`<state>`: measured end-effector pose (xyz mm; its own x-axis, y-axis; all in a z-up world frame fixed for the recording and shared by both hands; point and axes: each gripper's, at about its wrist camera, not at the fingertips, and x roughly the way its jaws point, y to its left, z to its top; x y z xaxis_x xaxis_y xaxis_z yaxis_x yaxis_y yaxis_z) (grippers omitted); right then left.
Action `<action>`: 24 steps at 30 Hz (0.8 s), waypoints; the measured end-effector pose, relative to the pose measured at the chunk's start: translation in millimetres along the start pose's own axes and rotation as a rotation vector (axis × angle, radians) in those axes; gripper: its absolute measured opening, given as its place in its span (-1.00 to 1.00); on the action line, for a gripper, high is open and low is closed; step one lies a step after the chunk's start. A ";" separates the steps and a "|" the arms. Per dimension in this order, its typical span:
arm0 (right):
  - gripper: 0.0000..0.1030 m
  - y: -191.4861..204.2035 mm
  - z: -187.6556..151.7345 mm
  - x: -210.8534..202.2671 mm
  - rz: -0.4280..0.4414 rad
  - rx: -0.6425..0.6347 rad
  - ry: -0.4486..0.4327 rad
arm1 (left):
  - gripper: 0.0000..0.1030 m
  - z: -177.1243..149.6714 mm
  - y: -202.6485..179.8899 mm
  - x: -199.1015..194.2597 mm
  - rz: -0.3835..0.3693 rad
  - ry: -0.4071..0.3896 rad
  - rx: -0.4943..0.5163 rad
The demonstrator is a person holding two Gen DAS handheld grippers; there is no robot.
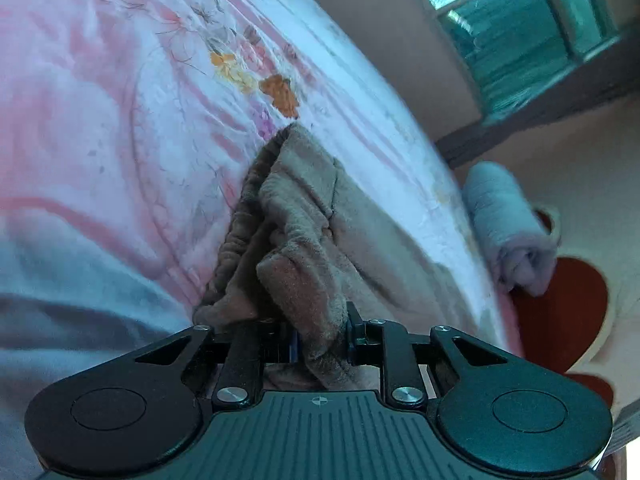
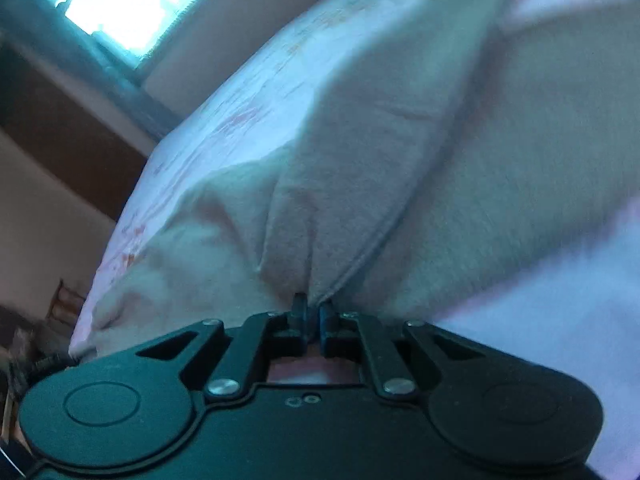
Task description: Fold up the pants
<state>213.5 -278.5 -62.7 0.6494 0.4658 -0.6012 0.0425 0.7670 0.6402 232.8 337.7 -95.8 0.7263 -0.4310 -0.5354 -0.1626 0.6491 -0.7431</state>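
Fuzzy beige-brown pants point(image 1: 304, 216) lie bunched on the pink flowered bedsheet point(image 1: 120, 120), their gathered waistband along the left side. My left gripper point(image 1: 322, 340) is shut on a thick fold of the pants. In the right wrist view the same pants point(image 2: 360, 152) stretch away over the bed as a long pale leg. My right gripper point(image 2: 313, 312) is shut on a pinch of that fabric near a seam, the cloth pulled taut from its fingertips.
A rolled pale blue towel point(image 1: 508, 224) lies at the bed's right edge, above a red and white floor. A window point(image 1: 520, 28) and wall stand beyond the bed. In the right wrist view the window point(image 2: 120, 4) is at upper left and dark furniture at lower left.
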 end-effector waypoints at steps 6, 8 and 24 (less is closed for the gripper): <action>-1.00 -2.1 -1.3 0.1 0.015 0.000 -0.007 | -0.56 6.5 -7.8 -2.4 0.019 0.008 0.030; -1.00 -5.1 -4.5 -4.2 0.018 0.000 -0.007 | -0.56 6.1 -16.3 1.5 0.029 0.000 0.048; -0.20 -18.1 2.2 -62.4 0.056 0.070 -0.103 | 1.00 -12.8 -68.5 -45.0 0.249 -0.153 0.257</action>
<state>173.9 -322.5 -35.7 0.7267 0.4561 -0.5137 0.0550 0.7067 0.7054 202.7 304.7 -25.9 0.7800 -0.1547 -0.6063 -0.1876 0.8665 -0.4625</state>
